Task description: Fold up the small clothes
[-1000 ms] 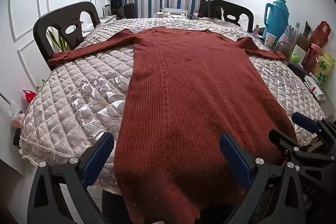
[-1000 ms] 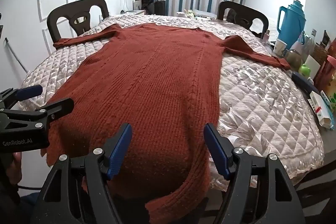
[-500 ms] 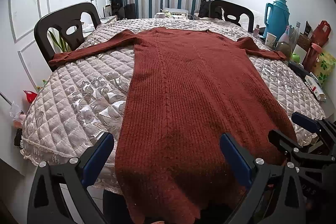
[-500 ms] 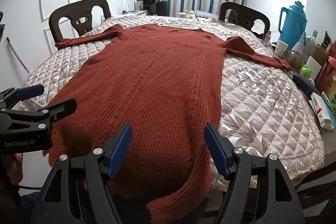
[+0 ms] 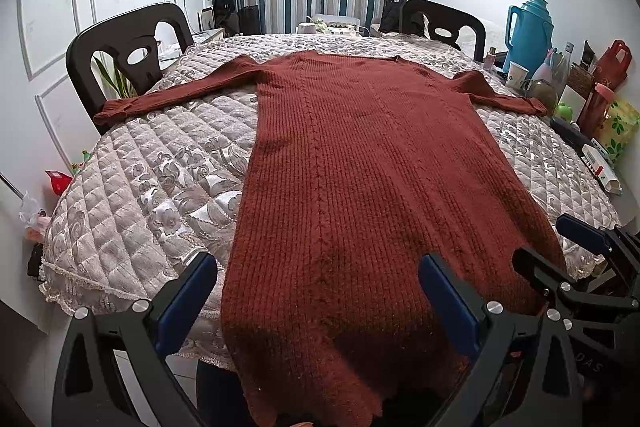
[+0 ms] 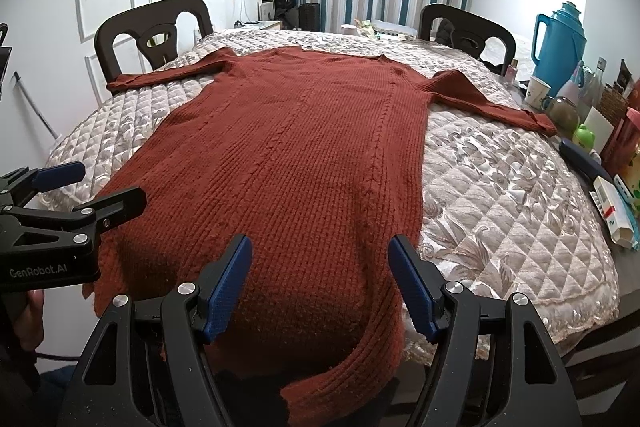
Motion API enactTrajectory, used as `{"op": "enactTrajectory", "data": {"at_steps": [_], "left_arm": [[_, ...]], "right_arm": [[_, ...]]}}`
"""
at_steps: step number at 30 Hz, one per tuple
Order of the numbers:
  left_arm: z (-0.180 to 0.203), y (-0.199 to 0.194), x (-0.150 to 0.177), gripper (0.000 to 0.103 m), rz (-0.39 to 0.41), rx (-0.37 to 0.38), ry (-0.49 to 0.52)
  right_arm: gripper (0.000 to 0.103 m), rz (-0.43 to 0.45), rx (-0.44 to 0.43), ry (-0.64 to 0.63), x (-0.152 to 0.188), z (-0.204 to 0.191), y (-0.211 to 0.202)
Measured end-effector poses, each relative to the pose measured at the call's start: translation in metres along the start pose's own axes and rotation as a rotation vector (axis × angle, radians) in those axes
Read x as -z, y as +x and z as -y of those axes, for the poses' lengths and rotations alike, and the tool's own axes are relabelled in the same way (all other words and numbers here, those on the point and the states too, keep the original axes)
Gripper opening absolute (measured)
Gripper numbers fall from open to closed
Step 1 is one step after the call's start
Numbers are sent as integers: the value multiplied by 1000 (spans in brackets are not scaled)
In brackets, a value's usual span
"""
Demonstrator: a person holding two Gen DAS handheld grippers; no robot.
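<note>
From the left wrist view, the long rust-red ribbed knit garment [image 5: 360,187] lies flat and lengthwise on the round table under a quilted silver-beige floral cover [image 5: 152,187]. Its sleeves are spread out to the far left and far right, and its hem hangs over the near edge. The left gripper [image 5: 318,291] hovers above the near hem with its blue-padded jaws spread wide and nothing between them. The right gripper [image 5: 560,247] shows at the near right, also parted.

From the right wrist view, the right gripper [image 6: 320,275] is likewise spread and empty over the near right part of the hem, where a corner droops and curls off the table edge. The left gripper [image 6: 80,187] sits at the near left, beside the garment's left side.

The fold seems not yet begun. To start well, each claw should probably pinch one near hem corner, taking both knit layers, then lift evenly and carry toward the far neckline, keeping the side edges aligned. The clutter by the teal plastic thermos jug [image 6: 560,47] at the far right lies close to the sleeve cuff, so sweep wide with care.
</note>
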State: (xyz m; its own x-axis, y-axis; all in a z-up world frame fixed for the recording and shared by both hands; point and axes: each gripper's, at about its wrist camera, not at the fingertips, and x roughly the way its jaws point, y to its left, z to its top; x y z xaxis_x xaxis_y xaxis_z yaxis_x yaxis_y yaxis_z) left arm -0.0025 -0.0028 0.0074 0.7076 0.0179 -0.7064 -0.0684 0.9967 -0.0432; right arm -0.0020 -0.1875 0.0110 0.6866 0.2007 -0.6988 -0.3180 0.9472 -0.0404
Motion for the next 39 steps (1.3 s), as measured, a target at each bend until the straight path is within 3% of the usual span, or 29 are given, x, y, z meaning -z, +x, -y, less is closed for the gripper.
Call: {"op": "enactTrajectory", "data": {"at_steps": [39], "left_arm": [[-5,6,7,102,-20,-23,-11]], "right_arm": [[71,4,-11,11,1,1,0]]}}
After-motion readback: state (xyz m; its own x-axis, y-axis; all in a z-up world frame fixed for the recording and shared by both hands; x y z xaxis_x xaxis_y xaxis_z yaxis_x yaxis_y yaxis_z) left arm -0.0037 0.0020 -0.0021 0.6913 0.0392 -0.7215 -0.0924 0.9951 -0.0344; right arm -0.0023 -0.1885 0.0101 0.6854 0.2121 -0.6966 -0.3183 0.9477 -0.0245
